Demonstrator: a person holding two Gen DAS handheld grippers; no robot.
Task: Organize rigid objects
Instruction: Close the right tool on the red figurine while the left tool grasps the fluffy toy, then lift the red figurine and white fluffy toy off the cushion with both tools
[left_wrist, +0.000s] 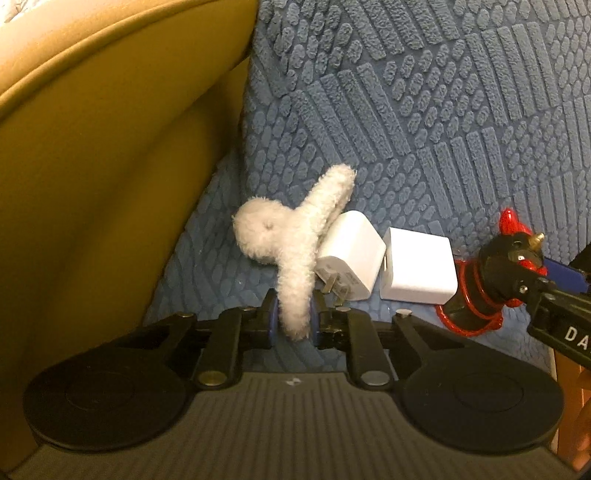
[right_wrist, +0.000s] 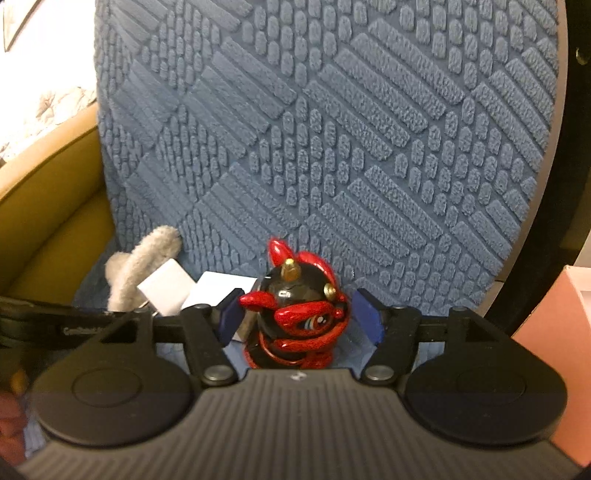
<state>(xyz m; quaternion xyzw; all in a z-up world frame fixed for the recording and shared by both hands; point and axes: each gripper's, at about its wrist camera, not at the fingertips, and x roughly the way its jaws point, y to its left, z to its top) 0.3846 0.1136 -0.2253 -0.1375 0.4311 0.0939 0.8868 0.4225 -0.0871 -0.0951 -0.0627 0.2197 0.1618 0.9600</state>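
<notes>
My left gripper is shut on the lower prong of a fluffy white hair claw clip, which rests against a white charger with folding prongs. A second white charger cube lies to its right. A red and black figurine stands at the far right on the blue cover. In the right wrist view my right gripper is open, its blue pads on either side of the figurine without squeezing it. The clip and chargers show to the left.
Everything sits on a blue textured seat cover with an upright back. A mustard leather armrest rises on the left. A pink box shows at the right edge.
</notes>
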